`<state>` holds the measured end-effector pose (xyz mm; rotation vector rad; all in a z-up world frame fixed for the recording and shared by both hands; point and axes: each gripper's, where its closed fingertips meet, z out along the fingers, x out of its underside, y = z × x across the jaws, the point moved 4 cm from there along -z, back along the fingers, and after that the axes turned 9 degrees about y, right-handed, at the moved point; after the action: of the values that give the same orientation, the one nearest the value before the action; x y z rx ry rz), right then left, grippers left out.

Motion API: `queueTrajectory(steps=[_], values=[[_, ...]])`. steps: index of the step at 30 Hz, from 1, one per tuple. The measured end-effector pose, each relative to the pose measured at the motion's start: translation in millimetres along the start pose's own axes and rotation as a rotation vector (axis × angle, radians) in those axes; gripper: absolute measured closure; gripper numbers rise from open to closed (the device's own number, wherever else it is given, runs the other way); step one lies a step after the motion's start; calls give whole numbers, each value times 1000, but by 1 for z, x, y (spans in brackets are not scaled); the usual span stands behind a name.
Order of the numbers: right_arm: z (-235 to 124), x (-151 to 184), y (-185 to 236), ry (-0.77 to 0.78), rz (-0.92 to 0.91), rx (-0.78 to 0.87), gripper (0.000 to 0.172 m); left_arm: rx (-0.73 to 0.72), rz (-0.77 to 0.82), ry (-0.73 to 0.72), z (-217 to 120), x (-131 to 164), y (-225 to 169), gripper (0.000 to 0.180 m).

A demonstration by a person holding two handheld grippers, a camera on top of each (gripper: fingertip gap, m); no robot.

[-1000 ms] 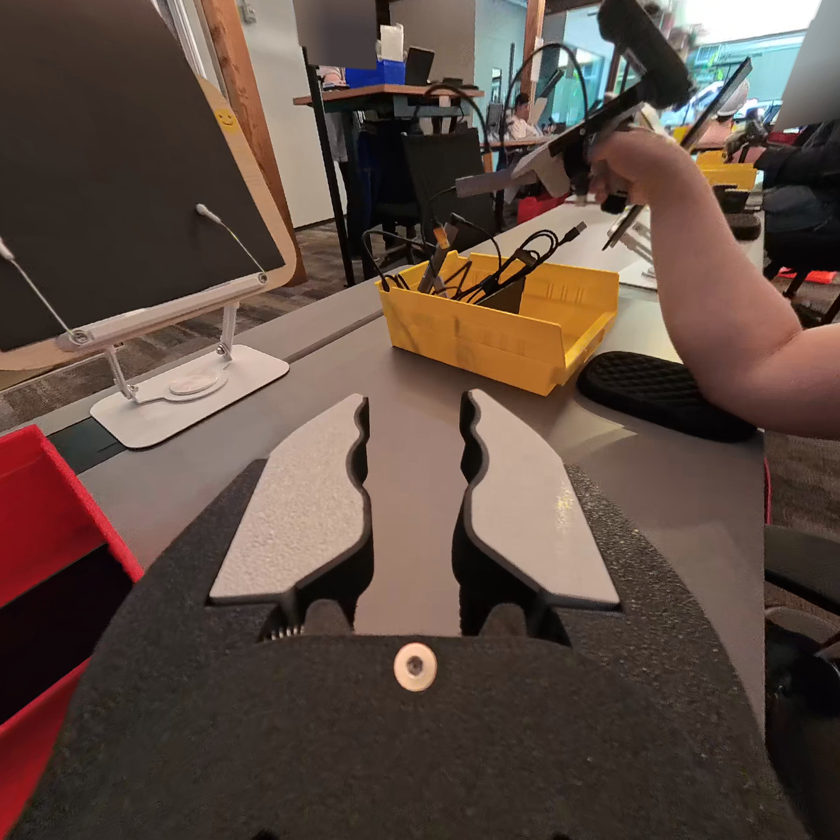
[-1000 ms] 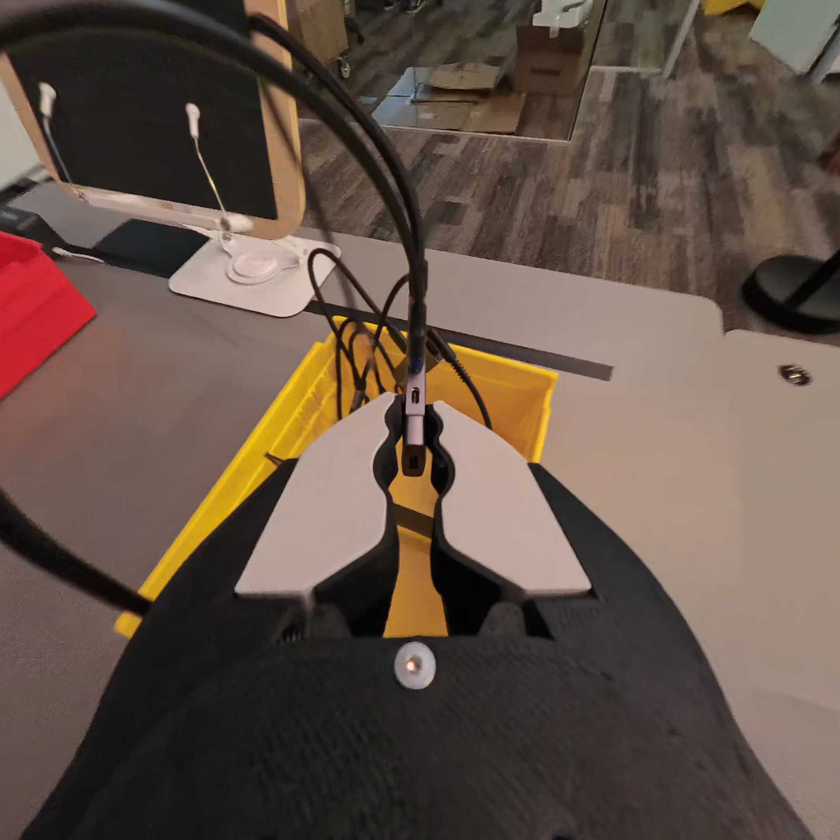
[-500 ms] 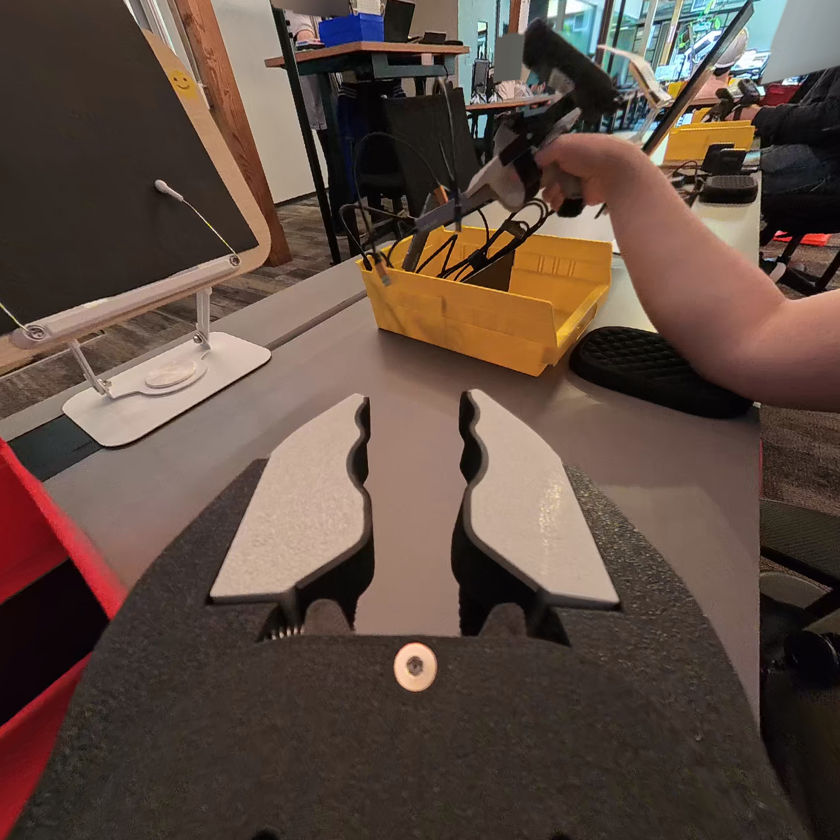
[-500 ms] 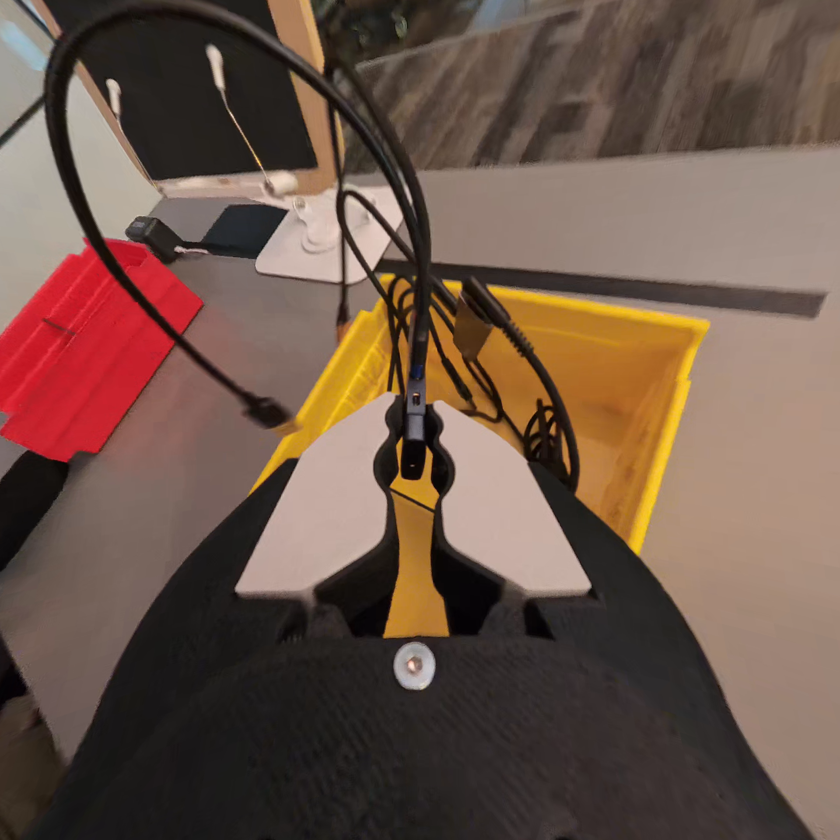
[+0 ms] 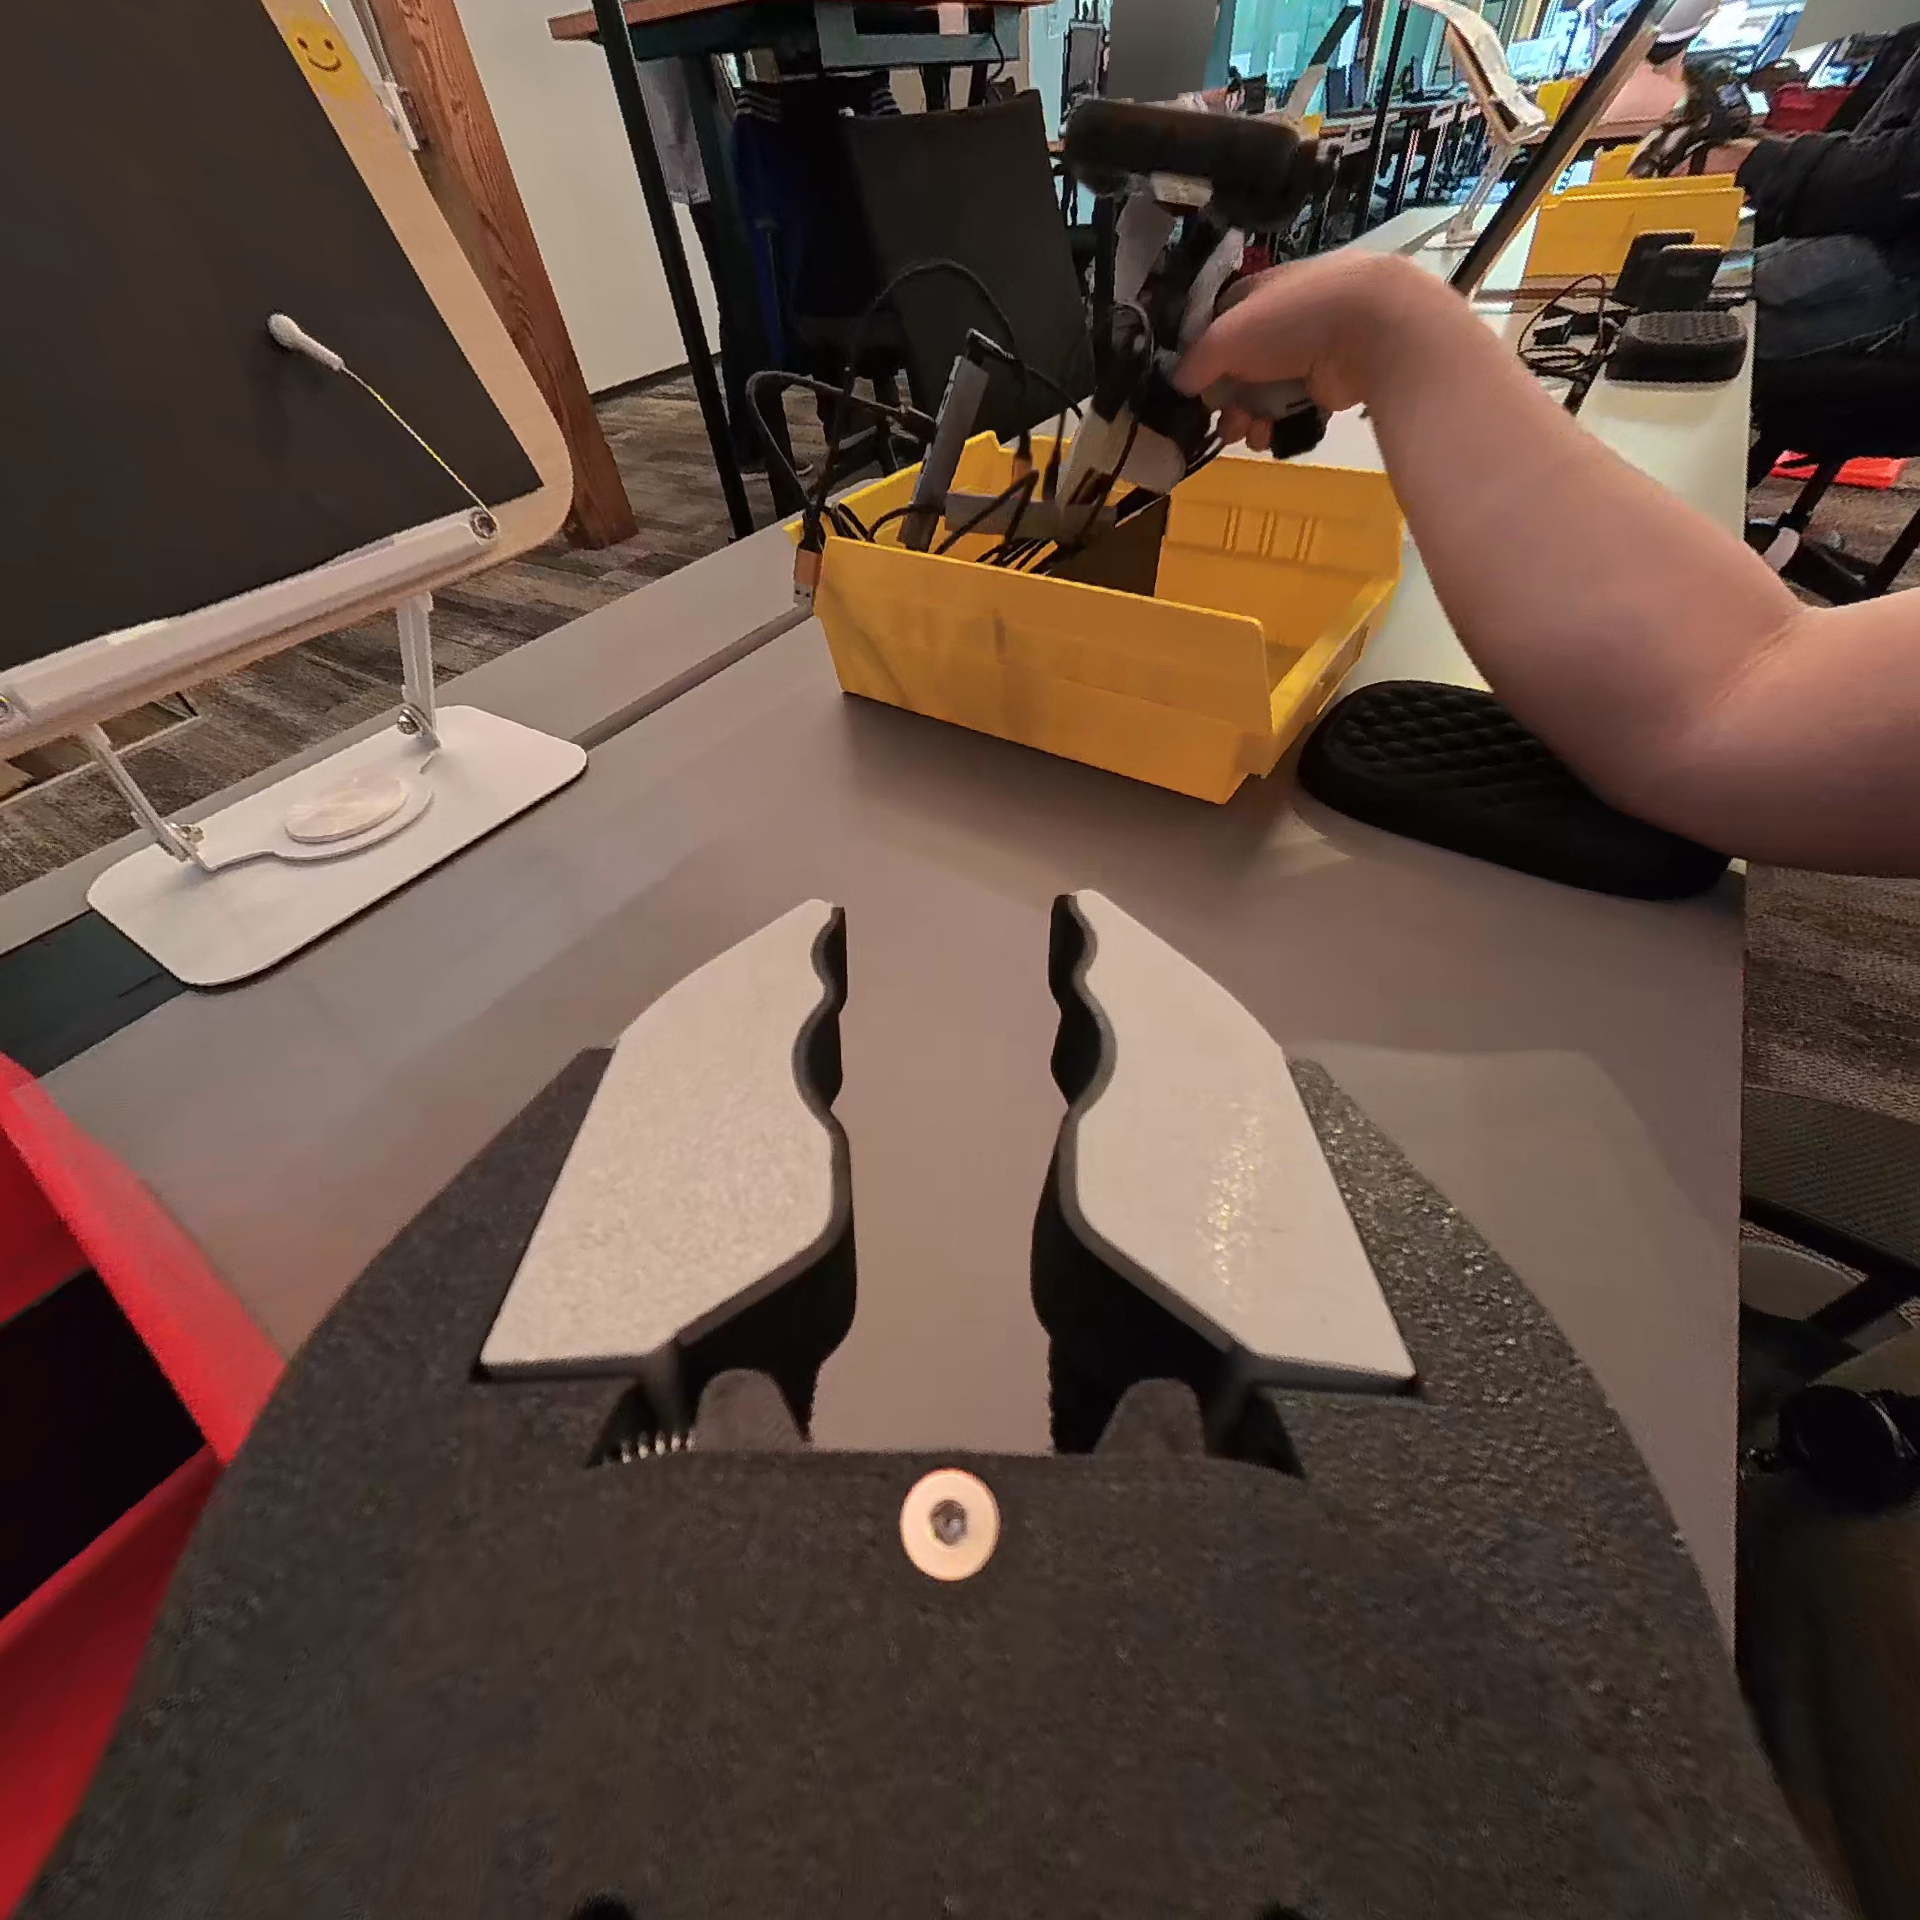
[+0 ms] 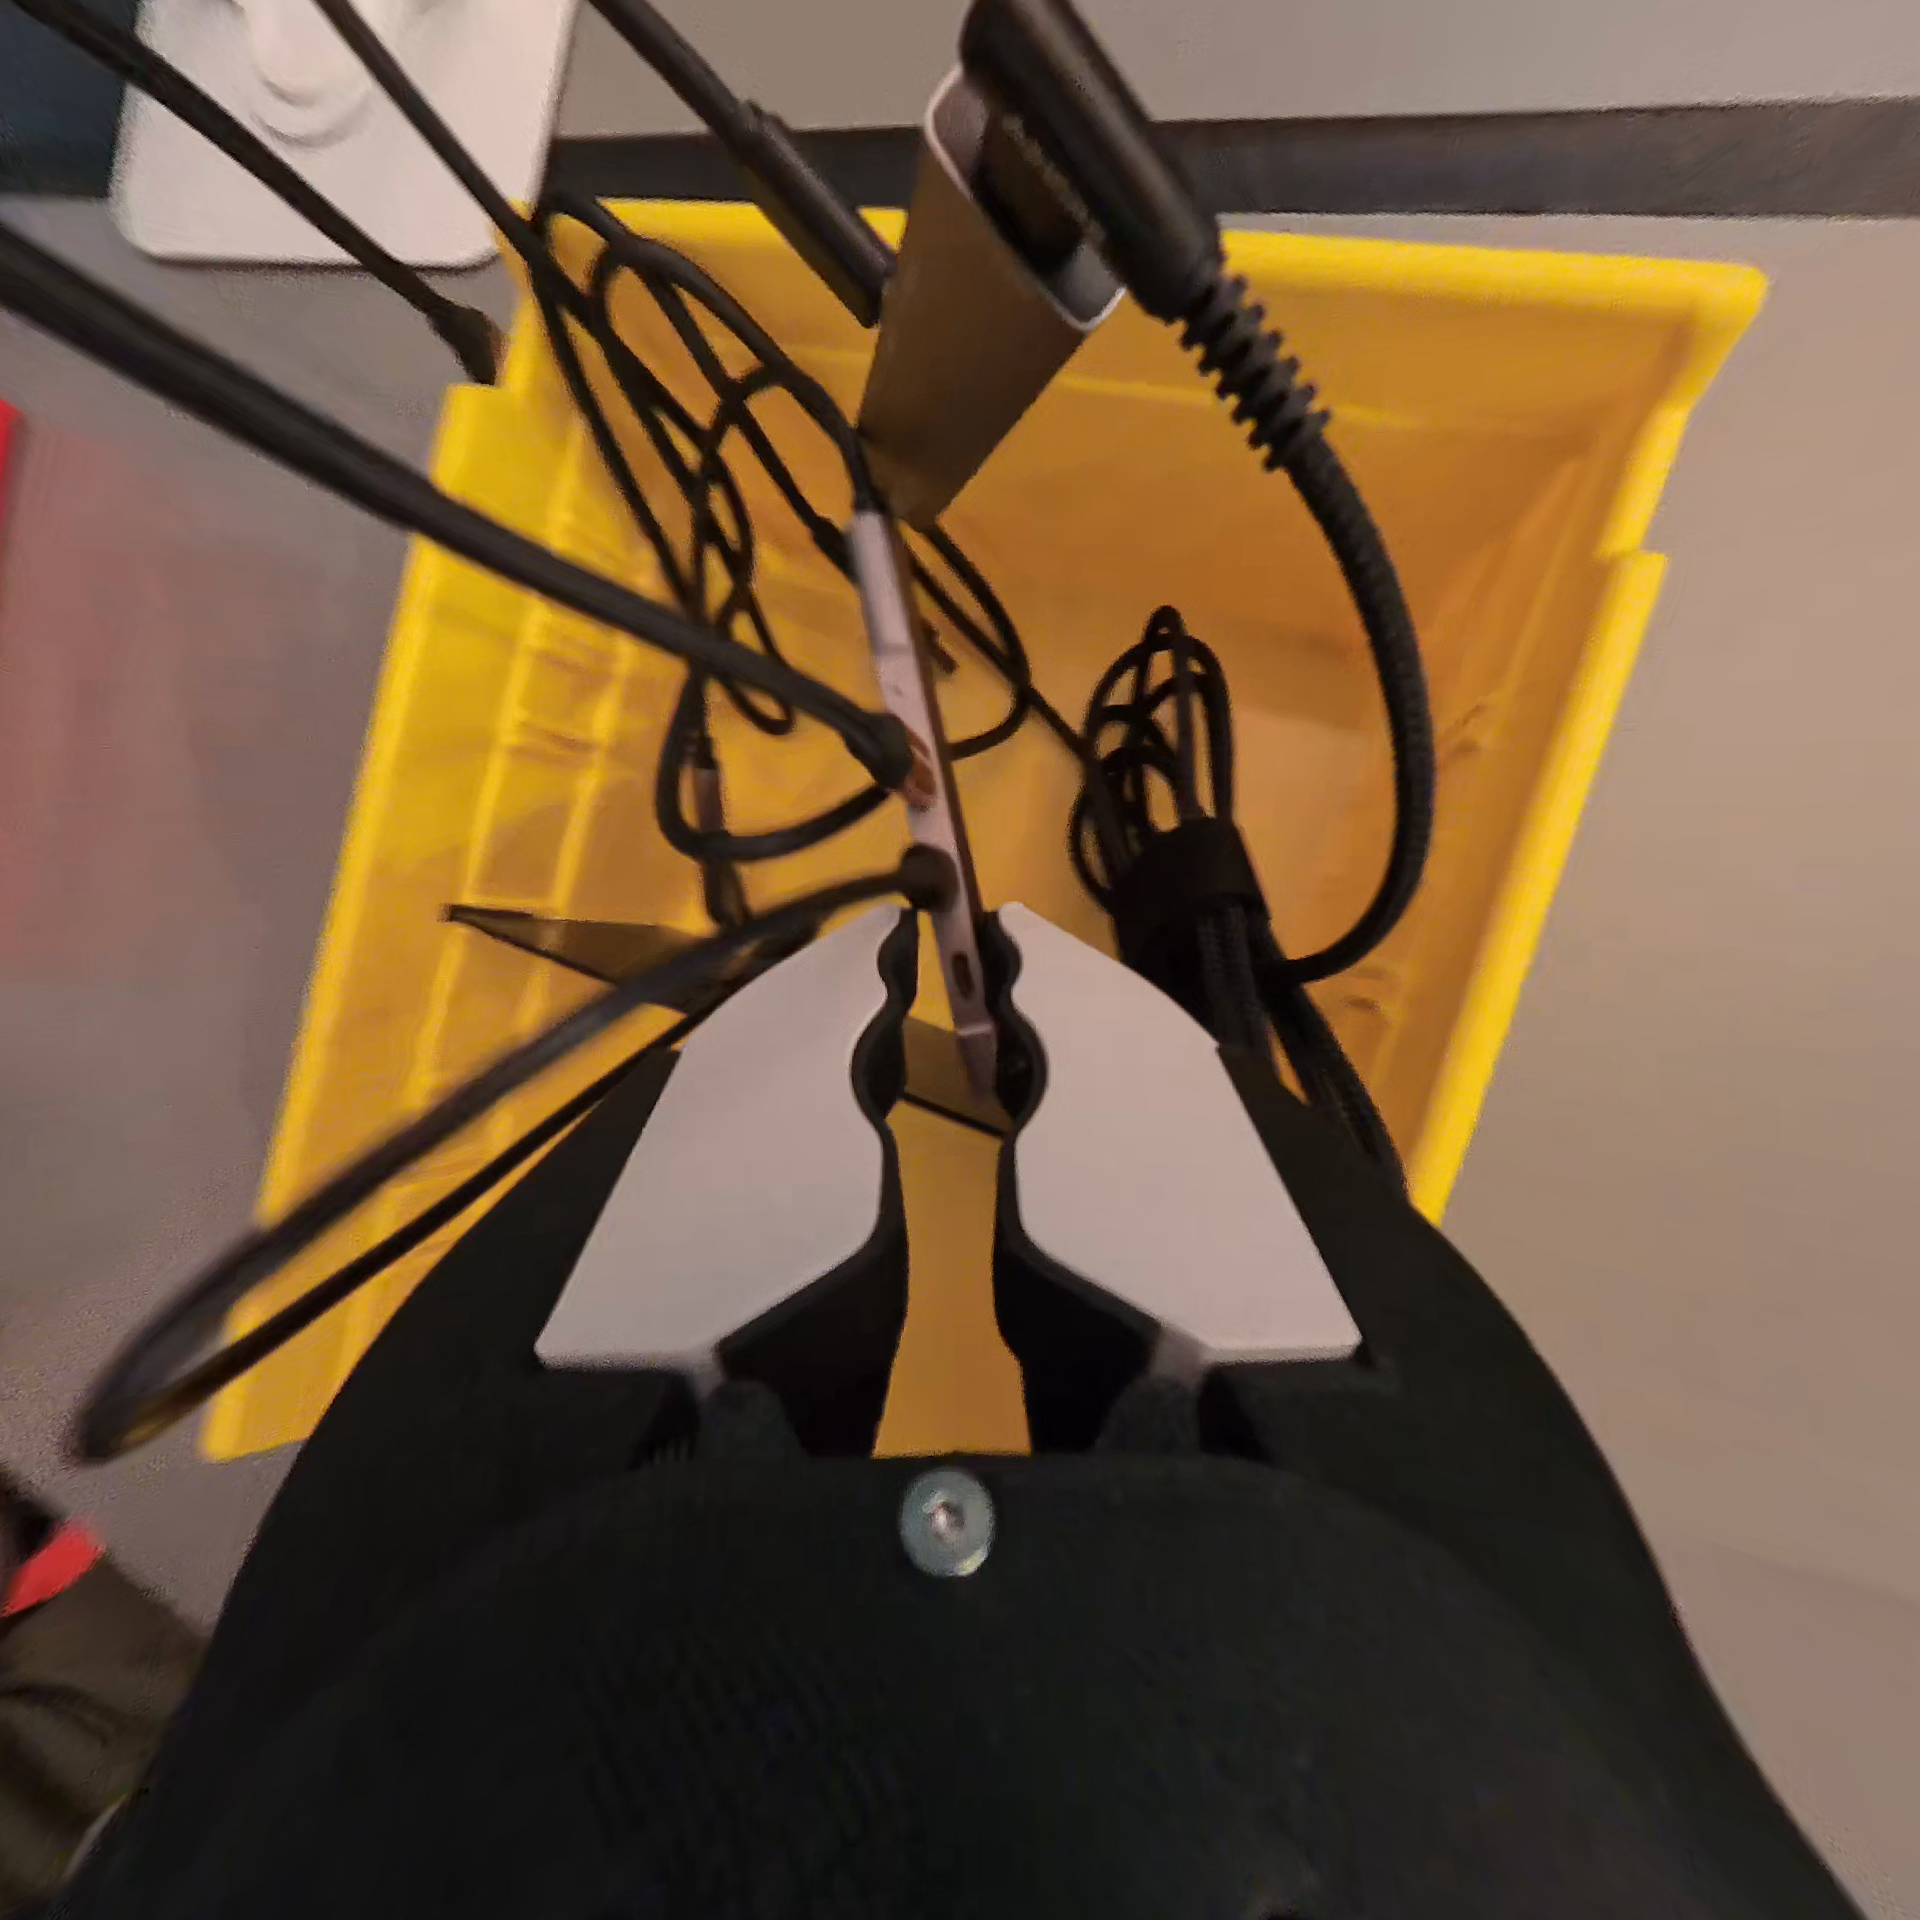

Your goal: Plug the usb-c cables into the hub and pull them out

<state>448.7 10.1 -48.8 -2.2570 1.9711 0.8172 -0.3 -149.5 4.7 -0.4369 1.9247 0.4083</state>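
My left gripper (image 5: 945, 914) is open and empty, low over the grey table (image 5: 727, 831), well short of the yellow bin (image 5: 1039, 665). My right gripper (image 6: 951, 920) points down into the yellow bin (image 6: 1558, 520). The thin grey hub (image 6: 940, 831) stands tilted between its pads. It leans on the right pad and a gap shows at the left pad, so the pads do not clamp it. Black cables (image 6: 707, 665) plugged into the hub loop out over the bin. The left wrist view shows the right gripper (image 5: 1091, 488) in a hand above the bin.
A second grey device with a thick braided cable (image 6: 997, 312) hangs close to the camera. A strapped cable bundle (image 6: 1195, 883) lies in the bin. A dark board on a white stand (image 5: 312, 810), a red bin (image 5: 94, 1351), a black pad (image 5: 1475, 790) and a person's arm (image 5: 1558, 582) surround it. One gripper's finger ends stand about 45 centimeters off the other's.
My right gripper came down into the yellow bin with the hub. Its jaws have parted a little and the hub, clamped before, now leans loose between the pads. My left gripper stayed open.
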Motion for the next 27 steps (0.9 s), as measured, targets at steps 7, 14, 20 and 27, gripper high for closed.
queueTrajectory(steps=[7, 14, 20, 27], values=[[-26, 16, 13, 42, -3, -107, 155, -6, 0, 9, -2, -1, 2, 144], [-83, 34, 25, -56, -130, 24, 155, -38, 19, 29, -4, -3, 6, 144], [-123, 64, 2, -165, -52, 120, 144, -306, -100, 2, -44, -9, 50, 144], [-82, 96, -33, 80, 68, 74, 132, -679, -461, -124, -132, 19, 118, 140]])
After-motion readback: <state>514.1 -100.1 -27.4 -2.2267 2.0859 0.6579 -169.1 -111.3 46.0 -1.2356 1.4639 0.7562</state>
